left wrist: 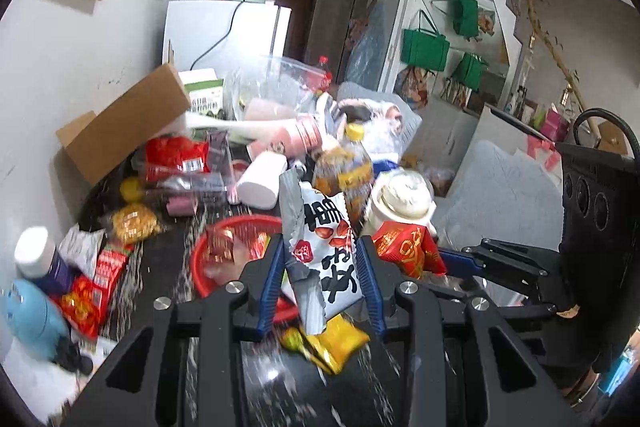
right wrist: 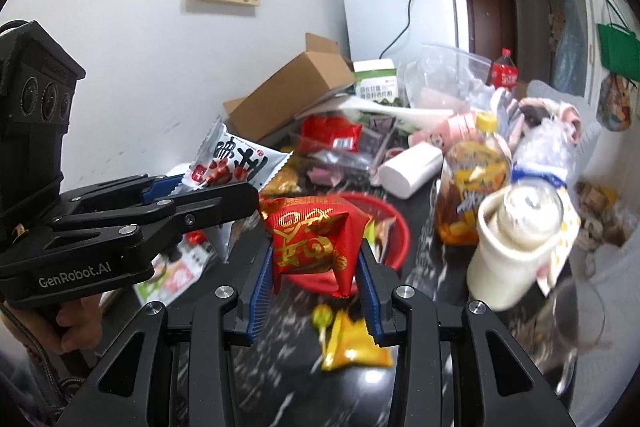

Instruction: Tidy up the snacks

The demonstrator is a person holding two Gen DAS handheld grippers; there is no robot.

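Observation:
My left gripper [left wrist: 320, 247] is shut on a silver and white snack packet [left wrist: 320, 239] with black characters, held upright above the dark marble table. My right gripper [right wrist: 316, 251] is shut on a red and gold snack packet [right wrist: 312, 239], lifted over the red basket [right wrist: 394, 227]. In the right wrist view the left gripper [right wrist: 188, 187] shows at the left with the silver and white snack packet [right wrist: 232, 159]. In the left wrist view the right gripper [left wrist: 444, 261] shows at the right with the red and gold packet [left wrist: 408, 247]. The red basket [left wrist: 200, 263] lies below and left there.
A yellow snack packet [right wrist: 352, 343] and a green lollipop [right wrist: 320, 319] lie on the table near me. Behind stand a tea bottle [right wrist: 472, 183], a white jar [right wrist: 516, 243], a white tub [right wrist: 412, 171], red packets [right wrist: 332, 135] and a cardboard box [right wrist: 288, 91]. A wall runs along the left.

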